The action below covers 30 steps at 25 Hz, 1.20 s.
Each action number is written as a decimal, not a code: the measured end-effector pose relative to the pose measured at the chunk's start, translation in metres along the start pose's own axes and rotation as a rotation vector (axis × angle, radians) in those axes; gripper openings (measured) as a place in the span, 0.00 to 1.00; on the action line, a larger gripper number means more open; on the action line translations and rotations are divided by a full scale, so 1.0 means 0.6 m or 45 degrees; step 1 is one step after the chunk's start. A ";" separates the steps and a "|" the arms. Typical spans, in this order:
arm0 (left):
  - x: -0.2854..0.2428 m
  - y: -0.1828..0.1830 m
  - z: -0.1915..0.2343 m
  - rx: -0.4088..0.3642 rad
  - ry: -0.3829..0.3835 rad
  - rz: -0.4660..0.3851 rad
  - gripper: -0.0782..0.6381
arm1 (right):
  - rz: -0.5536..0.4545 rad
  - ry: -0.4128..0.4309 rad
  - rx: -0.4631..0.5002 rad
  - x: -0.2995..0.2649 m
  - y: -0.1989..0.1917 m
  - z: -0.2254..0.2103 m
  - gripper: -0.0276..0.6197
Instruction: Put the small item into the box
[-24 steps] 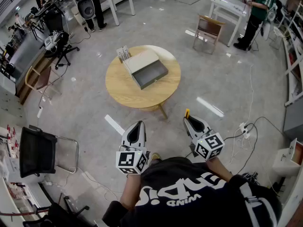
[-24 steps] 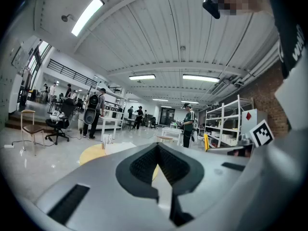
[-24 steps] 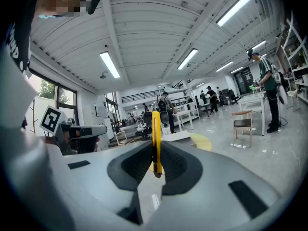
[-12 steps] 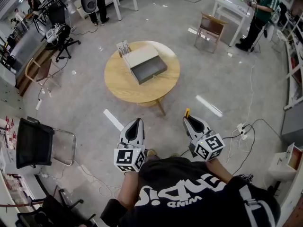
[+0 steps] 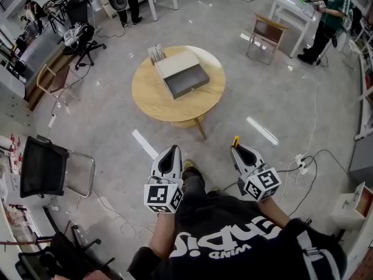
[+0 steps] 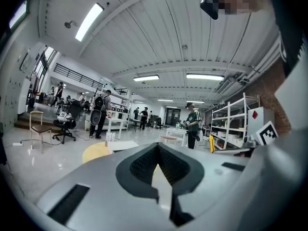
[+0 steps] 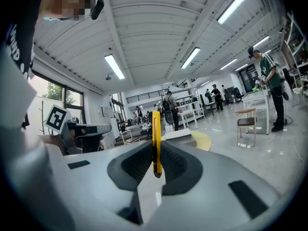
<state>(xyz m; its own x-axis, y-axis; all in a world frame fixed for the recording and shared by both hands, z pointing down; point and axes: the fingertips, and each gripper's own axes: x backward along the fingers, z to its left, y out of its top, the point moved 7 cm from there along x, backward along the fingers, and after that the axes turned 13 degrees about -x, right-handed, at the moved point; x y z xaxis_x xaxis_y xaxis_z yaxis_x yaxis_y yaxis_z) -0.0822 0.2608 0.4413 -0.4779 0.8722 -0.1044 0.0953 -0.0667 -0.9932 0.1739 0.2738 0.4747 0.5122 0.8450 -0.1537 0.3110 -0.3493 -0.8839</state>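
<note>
Small yellow item [image 7: 155,129] is pinched tight between the jaws of the right gripper [image 7: 155,150], and it stands up thin and tall. The left gripper [image 6: 157,150] has its jaws pressed together with nothing in them. The box [image 5: 183,79] sits on the round table [image 5: 152,101], well apart from both grippers, so the person has to walk over first. The item is thin and only its lower end is held, so a bump could make it tip or slide out. It might be a little cutter, but that is hard to tell. Wires [image 5: 301,157] lie on the floor near the person's right side and could catch a foot.
</note>
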 end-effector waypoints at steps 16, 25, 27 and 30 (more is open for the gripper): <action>-0.172 0.001 0.089 0.006 -0.053 -0.024 0.12 | -0.014 -0.005 0.027 -0.139 0.059 -0.068 0.11; -0.281 0.011 0.193 0.010 -0.064 0.012 0.12 | 0.001 0.021 0.000 -0.293 0.100 -0.092 0.11; -0.302 0.016 0.221 0.007 -0.073 0.014 0.12 | -0.003 0.021 0.005 -0.326 0.114 -0.091 0.11; -0.335 0.023 0.260 0.006 -0.093 0.020 0.12 | -0.021 0.010 0.005 -0.373 0.132 -0.092 0.11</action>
<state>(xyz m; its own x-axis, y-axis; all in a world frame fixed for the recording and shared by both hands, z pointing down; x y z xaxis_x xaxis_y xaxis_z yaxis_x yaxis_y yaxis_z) -0.1210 0.0089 0.4406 -0.5387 0.8334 -0.1233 0.0996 -0.0823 -0.9916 0.1282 0.0347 0.4633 0.5134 0.8474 -0.1353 0.3165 -0.3335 -0.8880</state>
